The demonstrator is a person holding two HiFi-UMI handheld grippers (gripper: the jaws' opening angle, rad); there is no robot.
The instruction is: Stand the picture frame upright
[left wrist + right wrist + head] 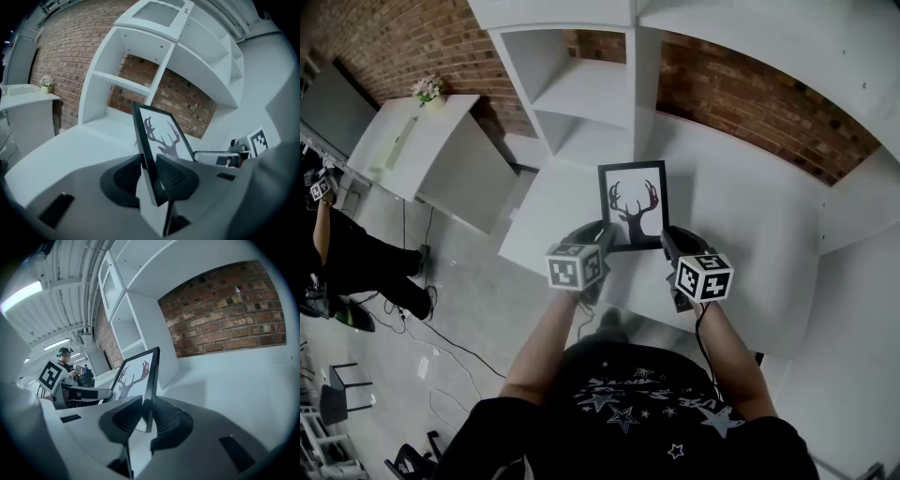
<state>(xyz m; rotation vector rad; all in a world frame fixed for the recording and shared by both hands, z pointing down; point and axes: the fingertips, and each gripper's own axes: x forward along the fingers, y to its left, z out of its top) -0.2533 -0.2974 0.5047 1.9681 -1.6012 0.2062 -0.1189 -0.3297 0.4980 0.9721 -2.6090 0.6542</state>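
Observation:
The picture frame (634, 204) is black-edged with a dark antler print on white. It is held up off the white table (741, 234) between both grippers. My left gripper (602, 240) is shut on the frame's lower left edge (149, 154), which stands between the dark pads. My right gripper (666, 242) is shut on the frame's lower right edge (151, 380). In the left gripper view the frame (161, 133) leans back, its print facing right. The frame's back and any stand are hidden.
A white shelf unit (581, 84) stands at the table's far left against a brick wall (750, 103). A lower white counter (422, 141) with a small flower pot (427, 89) is further left. A person (337, 253) stands on the floor at left; cables lie there.

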